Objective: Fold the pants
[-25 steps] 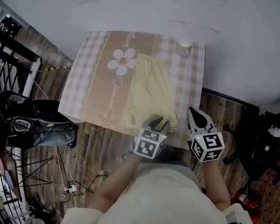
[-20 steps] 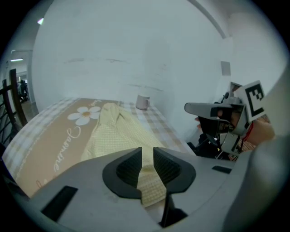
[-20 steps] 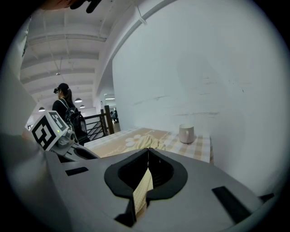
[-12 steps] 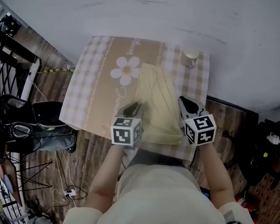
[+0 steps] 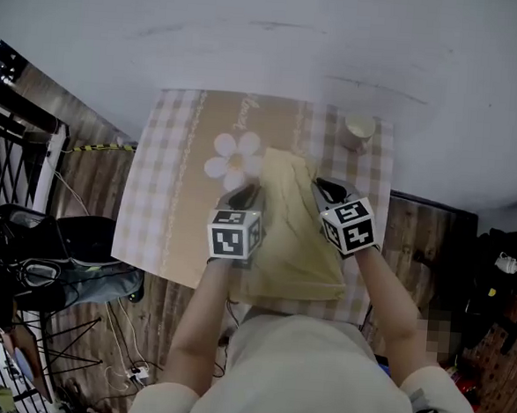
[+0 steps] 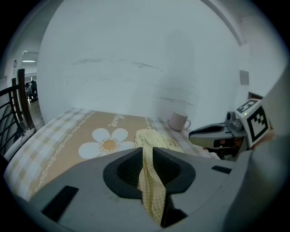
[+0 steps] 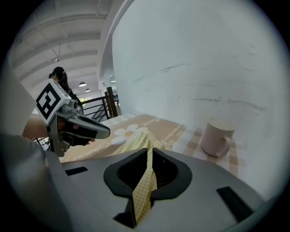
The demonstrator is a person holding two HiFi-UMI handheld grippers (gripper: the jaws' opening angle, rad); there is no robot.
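Pale yellow checked fabric pants lie on your worktop, the one with the beige gingham cloth and the daisy print. Your left claw has just been closing and now pinches a fold of the fabric. Your right claw is clamped on another fold right beside it. A cream ceramic mug sits at the far right corner, clear of the pants.

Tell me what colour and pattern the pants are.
The pants are pale yellow with a fine check, clearest in the left gripper view.
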